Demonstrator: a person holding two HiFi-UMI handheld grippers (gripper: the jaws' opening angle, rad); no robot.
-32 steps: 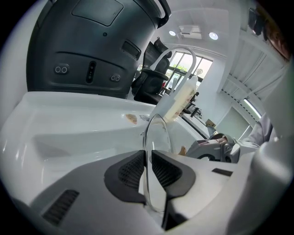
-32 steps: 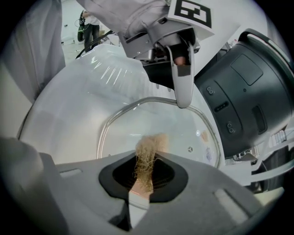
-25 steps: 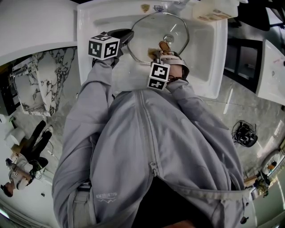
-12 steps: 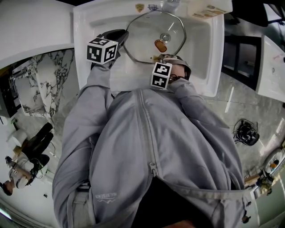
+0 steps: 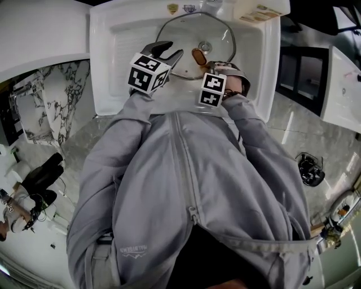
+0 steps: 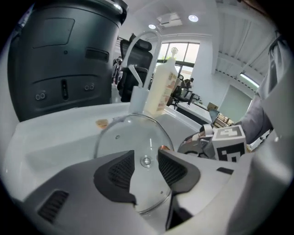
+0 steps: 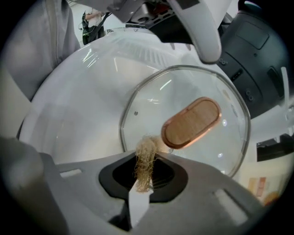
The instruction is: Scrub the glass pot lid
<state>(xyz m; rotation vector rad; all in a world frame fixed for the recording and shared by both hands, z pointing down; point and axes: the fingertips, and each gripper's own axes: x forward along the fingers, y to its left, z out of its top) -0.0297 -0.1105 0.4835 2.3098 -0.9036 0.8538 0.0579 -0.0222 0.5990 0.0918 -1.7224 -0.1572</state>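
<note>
Just ahead of the left gripper (image 6: 146,159), found the glass pot lid (image 6: 131,137) resting in the white sink (image 5: 113,68), framed in the gap between the jaws but touched by neither pad. Logged those jaws as wide apart, just been opening, nothing gripped between them. Logged the right gripper (image 7: 143,173) as clamped on a tan fibre scrubber (image 7: 146,156) with a white strip under it. Saw the tuft's tip reaching past the jaws to the lid's near rim, with the wooden handle (image 7: 191,122) just beyond.

Risks, as judged:
- Expected sliding or spinning of the unheld lid under any scrubbing push, at worst a knock of glass on the basin wall.
- Rated the scrubber grip as thin: only a narrow tuft pinched, liable to pull out under sideways drag.
- Flagged hard jaw tips close to the glass, with scraping likely if pressed past the tuft.

Writing:
- Saw a label on the pale bottle (image 6: 161,89) far beyond the left jaws, print too blurred to read.
- Noted stickers (image 5: 172,8) on the sink's back rim and a small logo on the grey jacket (image 5: 186,180) hem, both illegible.
</note>
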